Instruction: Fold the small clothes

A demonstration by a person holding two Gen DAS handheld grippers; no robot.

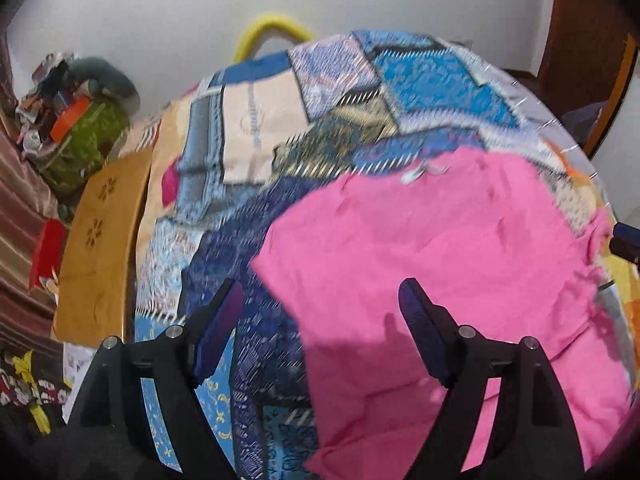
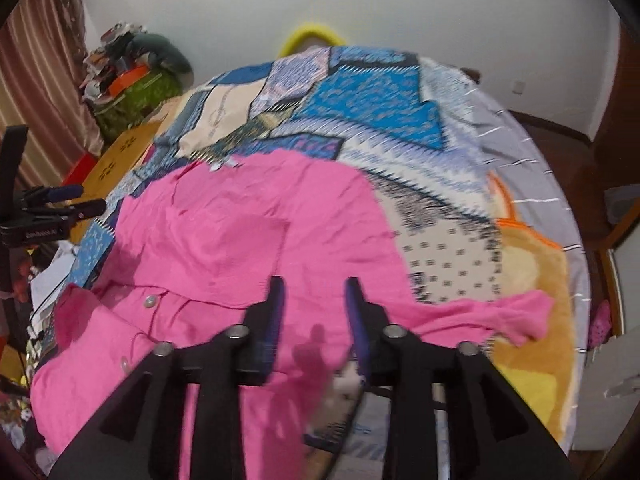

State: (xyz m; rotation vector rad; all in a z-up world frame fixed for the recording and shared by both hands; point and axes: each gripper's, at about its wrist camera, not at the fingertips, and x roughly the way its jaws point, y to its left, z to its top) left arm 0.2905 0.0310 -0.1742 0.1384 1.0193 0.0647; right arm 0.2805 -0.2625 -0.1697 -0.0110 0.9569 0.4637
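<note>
A pink button-up shirt (image 1: 440, 248) lies spread on the patchwork bedspread (image 1: 432, 88). My left gripper (image 1: 320, 286) hovers above the shirt's left edge, jaws wide open with nothing between the pads. In the right wrist view the shirt (image 2: 248, 232) shows white buttons at the lower left, and one sleeve (image 2: 516, 316) trails to the right. Over the shirt's near part my right gripper (image 2: 314, 282) has its jaws partly apart; blurred pink cloth shows below them, and the pads do not press on it. The left gripper (image 2: 60, 204) appears at the left edge of that view.
The bedspread (image 2: 372, 96) covers a bed that reaches the white wall. A yellow hoop (image 1: 272, 28) stands behind it. Left of the bed are a tan board (image 1: 100, 240), a cluttered green bag (image 1: 84, 136) and a striped curtain (image 2: 36, 80). Dark wooden furniture (image 1: 588, 52) stands at the right.
</note>
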